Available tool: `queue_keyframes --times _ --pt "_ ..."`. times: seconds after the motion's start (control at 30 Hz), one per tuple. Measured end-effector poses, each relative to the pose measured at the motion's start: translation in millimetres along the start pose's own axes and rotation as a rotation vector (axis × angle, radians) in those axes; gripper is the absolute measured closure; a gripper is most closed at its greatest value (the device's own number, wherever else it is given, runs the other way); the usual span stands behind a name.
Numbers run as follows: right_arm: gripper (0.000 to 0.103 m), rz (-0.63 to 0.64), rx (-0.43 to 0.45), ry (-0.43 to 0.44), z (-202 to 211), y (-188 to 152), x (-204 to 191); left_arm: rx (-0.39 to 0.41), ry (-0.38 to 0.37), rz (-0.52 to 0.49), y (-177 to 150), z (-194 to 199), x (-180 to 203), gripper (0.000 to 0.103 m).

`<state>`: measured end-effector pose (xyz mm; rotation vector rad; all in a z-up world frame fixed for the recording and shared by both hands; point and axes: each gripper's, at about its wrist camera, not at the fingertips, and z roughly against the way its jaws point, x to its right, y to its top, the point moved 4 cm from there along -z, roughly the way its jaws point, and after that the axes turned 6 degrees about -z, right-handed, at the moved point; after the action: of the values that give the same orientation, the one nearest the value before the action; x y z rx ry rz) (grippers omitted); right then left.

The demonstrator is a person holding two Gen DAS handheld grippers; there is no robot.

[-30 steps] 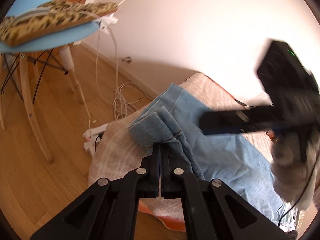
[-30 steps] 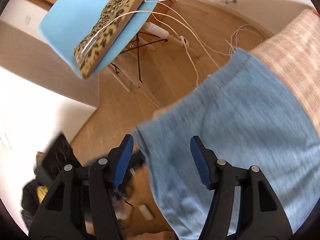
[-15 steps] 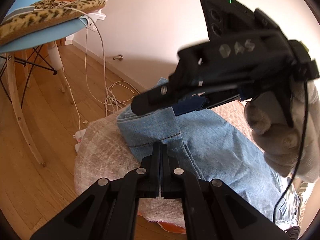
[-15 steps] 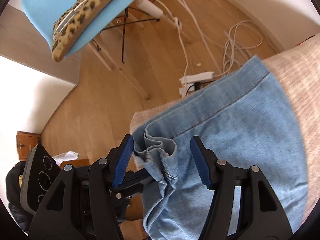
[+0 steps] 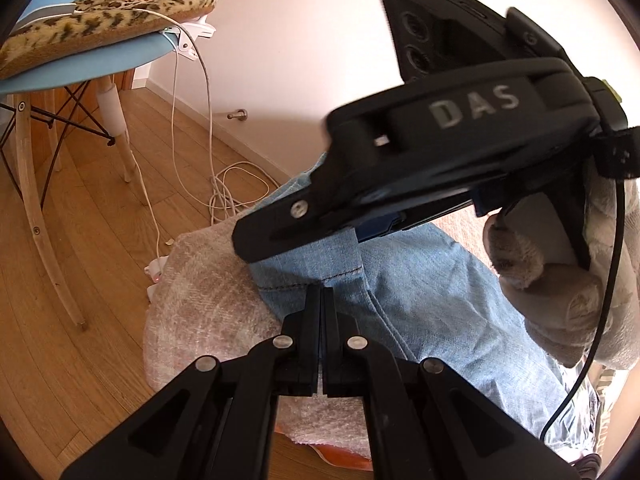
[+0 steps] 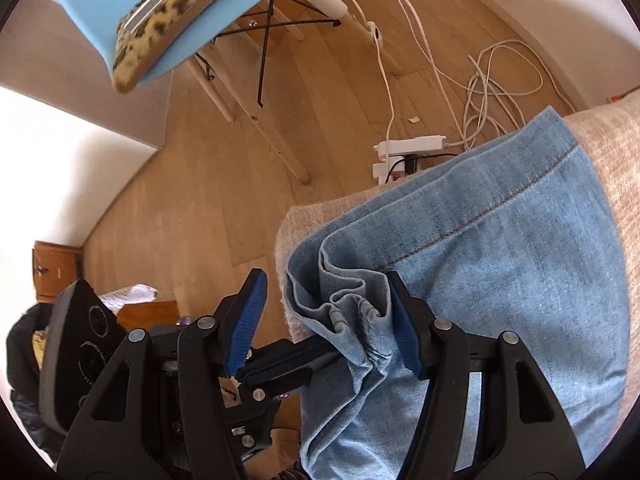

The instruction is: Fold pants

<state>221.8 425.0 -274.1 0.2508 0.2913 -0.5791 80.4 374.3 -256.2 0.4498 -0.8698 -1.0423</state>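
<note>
Light blue denim pants [image 5: 416, 288] lie on a beige blanket [image 5: 208, 280]. My left gripper [image 5: 322, 292] is shut on the hem of a pant leg. My right gripper [image 6: 324, 320] is open, its blue pads on either side of the bunched hem [image 6: 344, 300]. In the left wrist view the right gripper [image 5: 360, 216] hangs just above the hem, held by a gloved hand [image 5: 560, 280]. In the right wrist view the left gripper [image 6: 292, 360] grips the bunched denim from below left.
A blue chair [image 5: 80, 64] with a leopard cushion [image 5: 100, 24] stands on the wooden floor at left. White cables [image 5: 232, 184] and a power strip [image 6: 412, 146] lie on the floor by the wall. The blanket's edge [image 6: 288, 232] drops to the floor.
My right gripper has swung in over the pants and come down around the hem that my left gripper holds. My left gripper has stayed shut on the hem.
</note>
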Motion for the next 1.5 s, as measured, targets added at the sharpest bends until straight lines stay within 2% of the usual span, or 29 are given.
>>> queue_keyframes --times 0.07,0.13,0.2,0.3,0.47,0.57,0.67,0.9,1.07,1.23,1.33,1.5 --pt "0.055 0.021 0.002 -0.040 -1 0 -2 0.004 -0.001 0.002 -1 1 1 0.103" --pt "0.076 0.024 0.005 -0.071 -2 1 -1 0.005 -0.002 0.005 -1 2 1 0.103" --pt "0.082 0.011 0.004 -0.049 0 1 2 0.002 -0.003 0.005 -2 3 2 0.103" --pt "0.085 0.026 0.035 -0.059 7 -4 1 -0.004 -0.009 -0.004 -4 8 3 0.103" --pt "0.086 -0.050 0.129 -0.019 35 -18 14 0.002 0.012 0.024 -10 26 -7 0.103" --pt "0.087 -0.115 0.196 0.011 58 -37 30 -0.034 0.018 0.060 -6 19 -16 0.103" --pt "0.087 -0.187 0.257 0.049 80 -63 50 -0.079 -0.041 0.070 0 6 -10 0.103" --pt "0.089 -0.348 0.397 0.059 135 -139 108 -0.142 -0.167 -0.055 14 -19 56 0.103" --pt "0.090 -0.455 0.488 0.020 175 -203 147 -0.212 -0.245 -0.158 14 -32 110 0.103" --pt "0.090 -0.571 0.532 -0.015 200 -274 183 -0.298 -0.310 -0.304 -2 -42 178 0.103" --pt "0.090 -0.634 0.564 -0.014 211 -317 196 -0.387 -0.351 -0.402 -17 -48 221 0.103" --pt "0.090 -0.732 0.619 -0.011 218 -389 209 -0.437 -0.383 -0.591 -33 -35 278 0.103"
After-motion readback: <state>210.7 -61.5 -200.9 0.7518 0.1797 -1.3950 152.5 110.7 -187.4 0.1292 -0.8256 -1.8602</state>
